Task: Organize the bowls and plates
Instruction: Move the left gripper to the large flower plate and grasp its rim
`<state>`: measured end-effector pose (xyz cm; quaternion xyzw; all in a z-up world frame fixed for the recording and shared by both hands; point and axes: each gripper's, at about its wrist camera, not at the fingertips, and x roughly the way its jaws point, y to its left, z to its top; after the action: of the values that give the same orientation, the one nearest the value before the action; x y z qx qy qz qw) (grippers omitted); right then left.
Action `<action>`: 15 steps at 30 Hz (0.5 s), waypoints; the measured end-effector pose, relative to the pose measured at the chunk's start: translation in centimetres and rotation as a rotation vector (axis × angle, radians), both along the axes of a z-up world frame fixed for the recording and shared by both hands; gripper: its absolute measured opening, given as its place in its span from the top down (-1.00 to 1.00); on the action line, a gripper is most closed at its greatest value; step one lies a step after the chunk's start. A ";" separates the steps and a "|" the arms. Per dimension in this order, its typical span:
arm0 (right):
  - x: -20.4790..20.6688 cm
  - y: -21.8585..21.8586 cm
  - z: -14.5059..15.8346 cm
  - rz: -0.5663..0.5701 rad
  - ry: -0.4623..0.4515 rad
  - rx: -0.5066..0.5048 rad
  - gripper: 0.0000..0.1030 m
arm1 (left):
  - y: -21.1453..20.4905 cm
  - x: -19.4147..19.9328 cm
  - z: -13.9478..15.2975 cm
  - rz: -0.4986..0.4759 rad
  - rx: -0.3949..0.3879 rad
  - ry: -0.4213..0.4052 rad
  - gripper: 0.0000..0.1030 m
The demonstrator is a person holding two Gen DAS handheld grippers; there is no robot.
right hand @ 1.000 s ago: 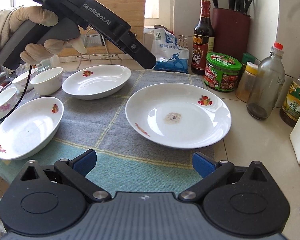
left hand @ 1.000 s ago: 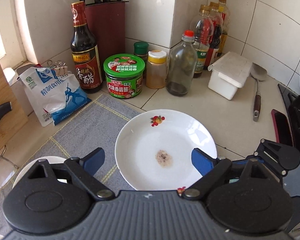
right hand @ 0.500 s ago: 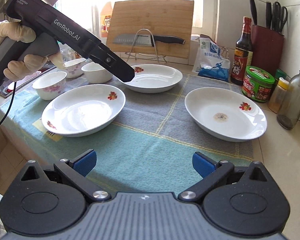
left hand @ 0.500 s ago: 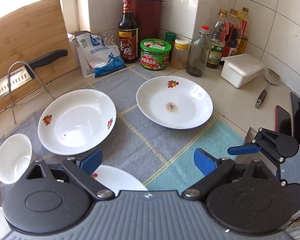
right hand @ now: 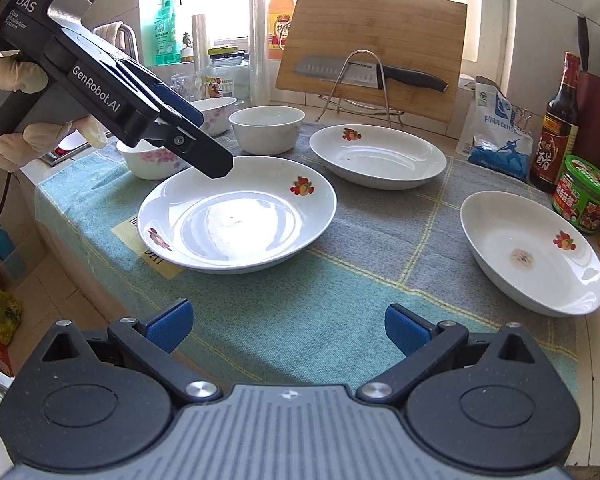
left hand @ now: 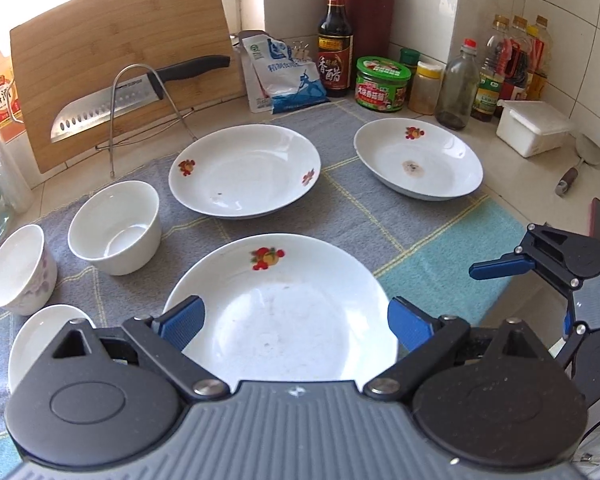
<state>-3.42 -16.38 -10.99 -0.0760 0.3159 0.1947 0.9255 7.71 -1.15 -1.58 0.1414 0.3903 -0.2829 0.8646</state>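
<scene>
Plates lay unstacked; left gripper (left hand: pixel 294 322), jaws wide and empty, hovered over near plate (left hand: pixel 280 304) to grab it; right gripper (right hand: pixel 288 326) idle, also spread empty.

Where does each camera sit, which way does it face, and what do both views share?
Left wrist: sits on the left gripper, looking down across the near plate toward the tiled corner; its open blue fingers show.
Right wrist: sits on the right gripper, facing the window; a gloved hand shows holding the left gripper.
Shared: three plates, cutting board, knife.
</scene>
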 end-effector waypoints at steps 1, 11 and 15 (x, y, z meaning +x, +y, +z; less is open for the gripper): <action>0.4 0.3 -0.2 0.005 0.002 -0.006 -1.00 | 0.3 0.4 -0.1 0.001 0.005 0.001 -0.89; 3.2 4.1 -2.5 0.053 0.028 -0.032 -1.00 | 3.1 5.6 -2.3 -0.041 0.051 0.067 -0.86; 3.7 5.3 -3.1 0.044 0.022 -0.044 -1.00 | 3.8 7.3 -3.1 -0.082 0.064 0.097 -0.85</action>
<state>0.31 -11.12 -14.06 -0.1009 0.3287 0.2086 0.9155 15.03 2.61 -4.64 0.1711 0.4343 -0.3121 0.8275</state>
